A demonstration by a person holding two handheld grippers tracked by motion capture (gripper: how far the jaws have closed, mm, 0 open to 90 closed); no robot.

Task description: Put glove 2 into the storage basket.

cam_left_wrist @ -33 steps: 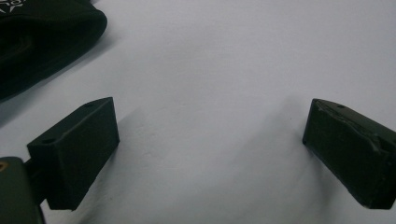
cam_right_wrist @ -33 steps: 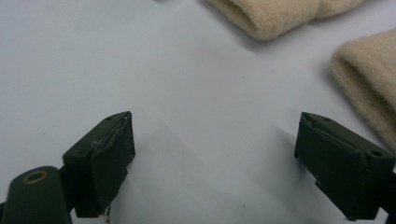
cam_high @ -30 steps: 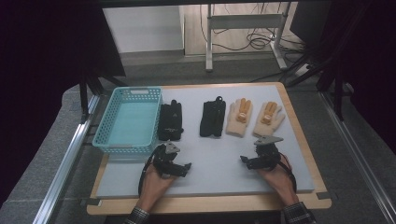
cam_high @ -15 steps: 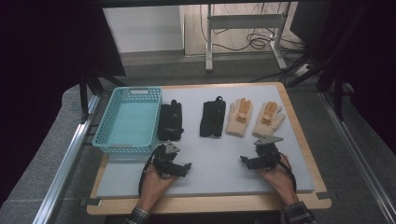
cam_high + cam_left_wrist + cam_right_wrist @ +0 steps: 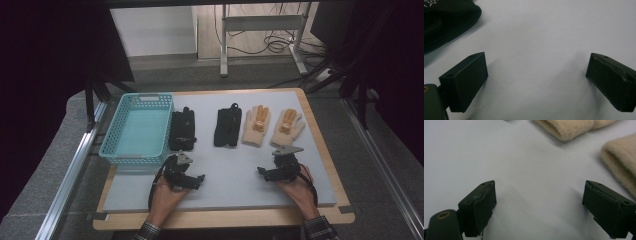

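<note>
Four gloves lie in a row on the white mat [image 5: 235, 165]: a black glove [image 5: 182, 130], a second black glove [image 5: 228, 126], then two beige gloves [image 5: 256, 125] [image 5: 288, 127]. My left gripper [image 5: 196, 180] rests on the mat just below the first black glove, held by a hand. It is open and holds nothing [image 5: 536, 72]; the black glove's cuff [image 5: 446, 20] lies off its left jaw. My right gripper [image 5: 264, 173] rests below the beige pair, open and bare [image 5: 539, 200], with both beige cuffs [image 5: 571, 127] [image 5: 621, 162] ahead on the right.
A light blue mesh basket [image 5: 121, 150] stands at the mat's left edge, beside the first black glove. The mat lies on a wooden board [image 5: 320, 135] with metal rails on both sides. Bare mat lies between the two grippers.
</note>
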